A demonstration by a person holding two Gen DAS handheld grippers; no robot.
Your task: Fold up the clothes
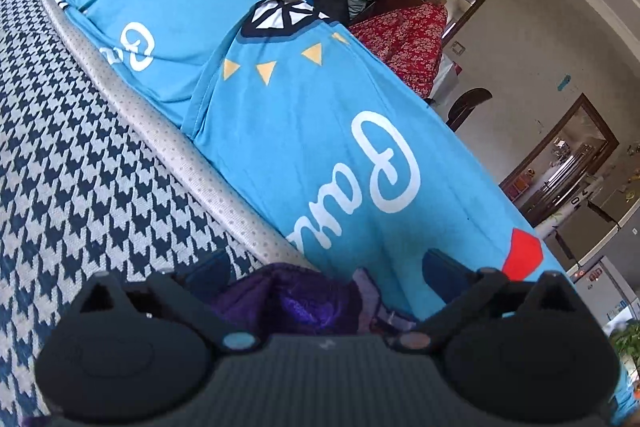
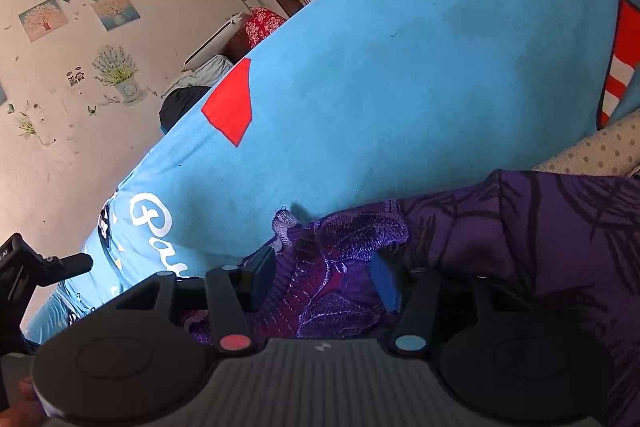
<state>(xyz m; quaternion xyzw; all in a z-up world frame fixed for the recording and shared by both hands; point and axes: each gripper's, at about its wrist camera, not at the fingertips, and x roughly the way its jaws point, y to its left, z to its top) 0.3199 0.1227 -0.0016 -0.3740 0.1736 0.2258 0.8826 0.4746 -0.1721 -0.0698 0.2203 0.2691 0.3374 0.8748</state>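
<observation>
Clearly, garment: a purple knit garment with dark line pattern and an embroidered, scalloped edge, bunched against the blue printed cushions of a sofa, beside the houndstooth seat cover.
Left gripper: jaws spread wide, with a hump of the purple knit lying between the fingers; nothing is pinched.
Right gripper: jaws part-open around a crumpled fold near the scalloped edge; whether the pads touch cloth I cannot tell.
Handling: soft and limp by the look of it, light, likely stretchy; it should sag and drape from any 1 hold, so 2 holds suit it.
Surface: textured knit should not slip from the pads, though loose loops and embroidery could snag.
Where to take hold: on a hem or seam edge, pinching 1 layer, not the bunched middle.
Fold state: crumpled, no flat fold visible.
</observation>
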